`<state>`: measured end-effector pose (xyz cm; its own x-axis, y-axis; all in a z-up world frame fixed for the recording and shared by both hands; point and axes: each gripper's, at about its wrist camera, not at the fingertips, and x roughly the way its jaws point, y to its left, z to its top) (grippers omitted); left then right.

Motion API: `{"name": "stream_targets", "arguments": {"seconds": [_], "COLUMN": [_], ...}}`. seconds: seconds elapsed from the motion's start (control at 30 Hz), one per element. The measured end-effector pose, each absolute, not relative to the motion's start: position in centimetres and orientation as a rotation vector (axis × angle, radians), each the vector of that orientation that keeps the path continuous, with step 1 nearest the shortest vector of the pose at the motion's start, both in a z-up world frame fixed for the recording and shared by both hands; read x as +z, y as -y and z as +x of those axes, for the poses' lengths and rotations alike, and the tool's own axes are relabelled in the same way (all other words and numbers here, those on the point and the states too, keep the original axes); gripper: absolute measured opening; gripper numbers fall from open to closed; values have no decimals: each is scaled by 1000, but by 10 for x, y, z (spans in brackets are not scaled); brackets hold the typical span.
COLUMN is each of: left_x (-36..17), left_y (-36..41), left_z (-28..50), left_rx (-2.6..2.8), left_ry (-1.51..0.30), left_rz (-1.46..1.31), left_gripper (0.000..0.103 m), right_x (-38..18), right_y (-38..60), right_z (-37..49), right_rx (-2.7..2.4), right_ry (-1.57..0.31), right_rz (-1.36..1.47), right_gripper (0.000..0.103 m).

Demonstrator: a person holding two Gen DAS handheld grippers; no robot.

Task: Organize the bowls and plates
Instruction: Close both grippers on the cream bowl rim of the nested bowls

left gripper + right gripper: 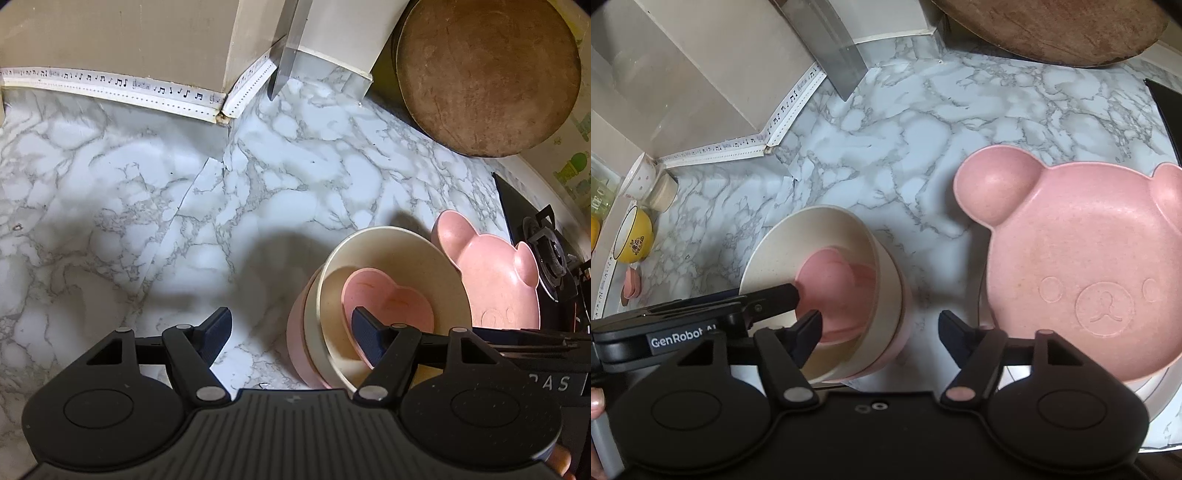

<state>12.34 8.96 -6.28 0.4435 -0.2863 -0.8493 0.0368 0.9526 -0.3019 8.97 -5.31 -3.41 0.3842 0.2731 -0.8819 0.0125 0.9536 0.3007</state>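
"GenRobot" stands in white on the left gripper [768, 306], and "AS" on the right gripper [554, 384].

1. The left tongs [291, 334] are spread wide with nothing between the jaws, seen from the left wrist view
2. The right tongs [881, 334] are likewise spread wide and grip nothing
3. In the right wrist view the left tongs [783, 299] reach in from the left side, just beside the right ones
4. A fingertip [596, 402] shows at the left edge
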Motion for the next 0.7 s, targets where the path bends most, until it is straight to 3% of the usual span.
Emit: {"name": "stream_targets", "arguments": {"seconds": [0.27, 0.6, 0.7], "left_x": [-65, -65, -64], "left_y": [-87, -80, -76], "left_z": [128, 129, 128], "left_rx": [-218, -257, -258], "left_ry": [-1105, -1116, -1113], "left_rz": [-275, -274, -253], "left_gripper": [61, 33, 33], "right_x": [-39, -40, -40], "right_y": [50, 45, 45], "right_z": [93, 95, 96], "right_rx": [185, 189, 180], "right_ry": [-1192, -1199, -1197], "right_rz": [292, 277, 273], "right_gripper": [57, 45, 42]}}
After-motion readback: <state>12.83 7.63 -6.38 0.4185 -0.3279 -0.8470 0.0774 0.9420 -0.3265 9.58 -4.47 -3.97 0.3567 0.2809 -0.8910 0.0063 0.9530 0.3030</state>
